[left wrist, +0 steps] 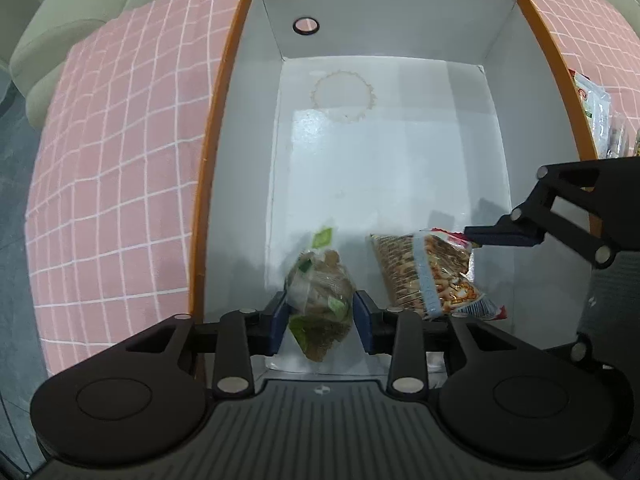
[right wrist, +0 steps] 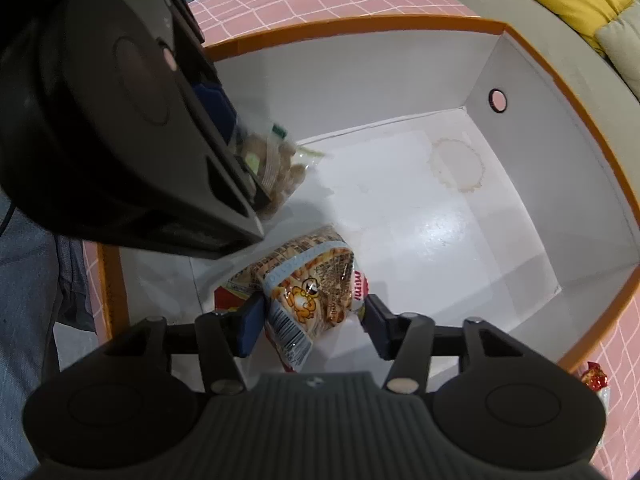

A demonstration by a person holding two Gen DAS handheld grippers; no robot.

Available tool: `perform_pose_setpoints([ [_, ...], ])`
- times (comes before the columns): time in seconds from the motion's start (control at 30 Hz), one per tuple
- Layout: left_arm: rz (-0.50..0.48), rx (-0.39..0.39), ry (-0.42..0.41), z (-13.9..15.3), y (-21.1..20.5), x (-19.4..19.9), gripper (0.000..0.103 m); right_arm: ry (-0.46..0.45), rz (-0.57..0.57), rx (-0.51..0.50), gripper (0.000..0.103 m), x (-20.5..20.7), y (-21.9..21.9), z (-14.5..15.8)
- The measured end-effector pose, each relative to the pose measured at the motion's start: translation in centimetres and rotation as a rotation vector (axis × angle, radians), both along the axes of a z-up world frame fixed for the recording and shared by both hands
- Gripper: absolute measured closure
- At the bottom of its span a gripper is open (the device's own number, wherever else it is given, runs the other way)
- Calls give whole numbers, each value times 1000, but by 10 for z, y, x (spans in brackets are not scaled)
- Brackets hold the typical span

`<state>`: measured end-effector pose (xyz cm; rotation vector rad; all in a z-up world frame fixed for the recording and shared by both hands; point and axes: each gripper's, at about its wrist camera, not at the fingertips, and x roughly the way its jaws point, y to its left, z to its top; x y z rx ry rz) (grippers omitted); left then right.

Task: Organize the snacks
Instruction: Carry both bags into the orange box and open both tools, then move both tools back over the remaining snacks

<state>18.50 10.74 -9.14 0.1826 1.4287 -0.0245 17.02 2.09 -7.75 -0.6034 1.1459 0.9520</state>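
An orange-rimmed box (left wrist: pixel 216 120) with a white inside stands on the table, and both grippers reach down into its near end. A clear bag of brown snacks with green labels (left wrist: pixel 320 300) hangs between the blue pads of my left gripper (left wrist: pixel 322 320). Its top is blurred and the pads do not squeeze it. In the right wrist view this bag (right wrist: pixel 280 168) is smeared with motion. A peanut packet with a cartoon print (right wrist: pixel 308 280) lies on the box floor between the spread fingers of my right gripper (right wrist: pixel 312 320), loose at the right pad. The packet (left wrist: pixel 432 276) also shows in the left wrist view.
The box floor (left wrist: pixel 380 152) beyond the two packets is bare, with a ring stain. More snack packets (left wrist: pixel 600 112) lie on the pink checked cloth (left wrist: pixel 112 160) right of the box, and a red wrapped sweet (right wrist: pixel 596 378) lies nearby. A sofa (left wrist: pixel 60 40) stands behind.
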Motion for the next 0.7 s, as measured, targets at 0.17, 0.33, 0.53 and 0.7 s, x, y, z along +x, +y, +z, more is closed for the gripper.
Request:
perform_pose_setpoints([
  [0.17, 0, -20, -41, 19, -1, -4, 50, -8, -42, 17, 34, 4, -7, 16],
  [0.33, -16, -21, -97, 46, -7, -12, 44, -29, -57, 51, 29, 1, -21, 41],
  [0.53, 15, -31, -221, 85, -14, -34, 40, -119, -129, 144, 28, -9, -55, 79],
  [0.7, 22, -59, -378, 116, -35, -59, 37, -186, -269, 264, 28, -26, -94, 107],
])
